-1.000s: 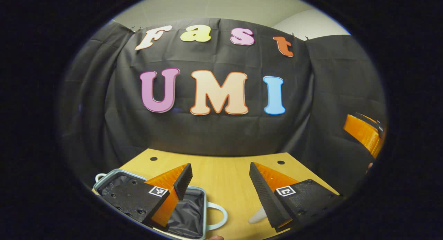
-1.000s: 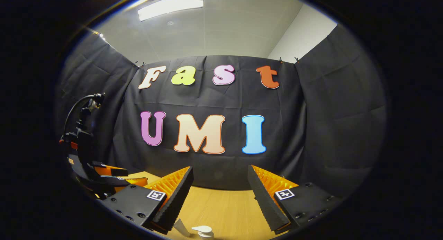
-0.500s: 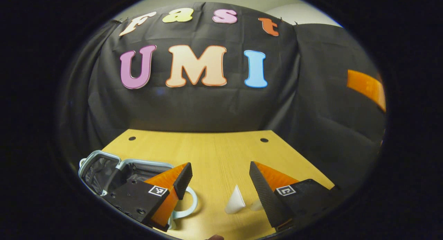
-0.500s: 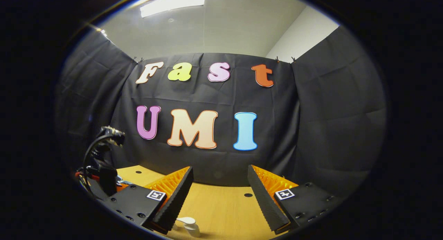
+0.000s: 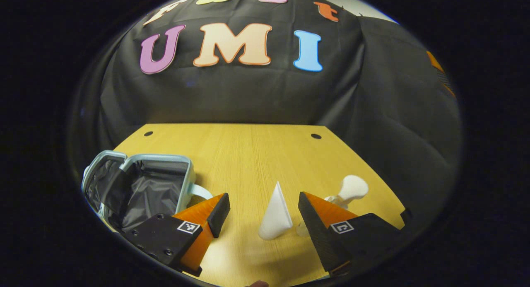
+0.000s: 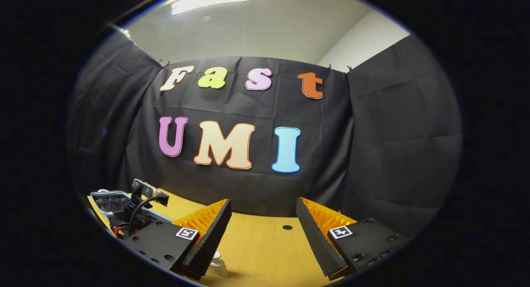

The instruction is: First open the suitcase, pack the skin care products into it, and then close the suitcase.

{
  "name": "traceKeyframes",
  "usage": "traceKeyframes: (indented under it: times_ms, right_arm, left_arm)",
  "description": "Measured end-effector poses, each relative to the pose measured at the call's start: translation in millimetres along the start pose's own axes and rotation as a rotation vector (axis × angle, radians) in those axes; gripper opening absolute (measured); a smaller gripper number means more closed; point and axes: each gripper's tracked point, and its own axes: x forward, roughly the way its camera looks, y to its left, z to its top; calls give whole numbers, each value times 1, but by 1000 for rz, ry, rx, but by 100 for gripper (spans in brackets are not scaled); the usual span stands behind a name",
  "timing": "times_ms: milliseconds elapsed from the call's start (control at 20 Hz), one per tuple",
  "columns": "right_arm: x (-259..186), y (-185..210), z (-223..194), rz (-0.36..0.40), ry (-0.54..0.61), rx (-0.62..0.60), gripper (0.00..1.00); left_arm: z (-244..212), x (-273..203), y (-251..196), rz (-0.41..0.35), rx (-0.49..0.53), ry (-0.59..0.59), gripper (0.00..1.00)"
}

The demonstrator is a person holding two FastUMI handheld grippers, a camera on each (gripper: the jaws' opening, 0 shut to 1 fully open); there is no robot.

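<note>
Since the suitcase already lies open at eight o'clock on the counter, packing remains — then closing. Both products, the white tube and pump bottle, stand outside it. Left hand-held gripper and right hand-held gripper gape wide, empty.

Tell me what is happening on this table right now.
A person holds two grippers over a wooden table. The small suitcase lies open, nothing visible inside. The left gripper, open, points at a white tube beside a white pump bottle. The right gripper is open, holding nothing.
</note>
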Motion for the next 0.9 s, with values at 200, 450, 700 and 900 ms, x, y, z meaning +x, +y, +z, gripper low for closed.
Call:
traceKeyframes:
  times_ms: [200, 450, 700, 900]
  right_arm:
    - [-4, -4, -4, -14, 8, -13, 98]
    - [-3, -2, -8, -21, 23, -23, 98]
    - [6, 14, -13, -8, 30, -9, 98]
    - [19, 34, -29, 11, 56, -3, 98]
  left_arm:
    - [-25, 20, 4, 7, -6, 67, 95]
    - [-44, 39, 6, 0, 20, 116, 63]
    - [-38, 31, 8, -31, 52, 139, 27]
    - [-1, 10, 10, -64, 65, 97, 25]
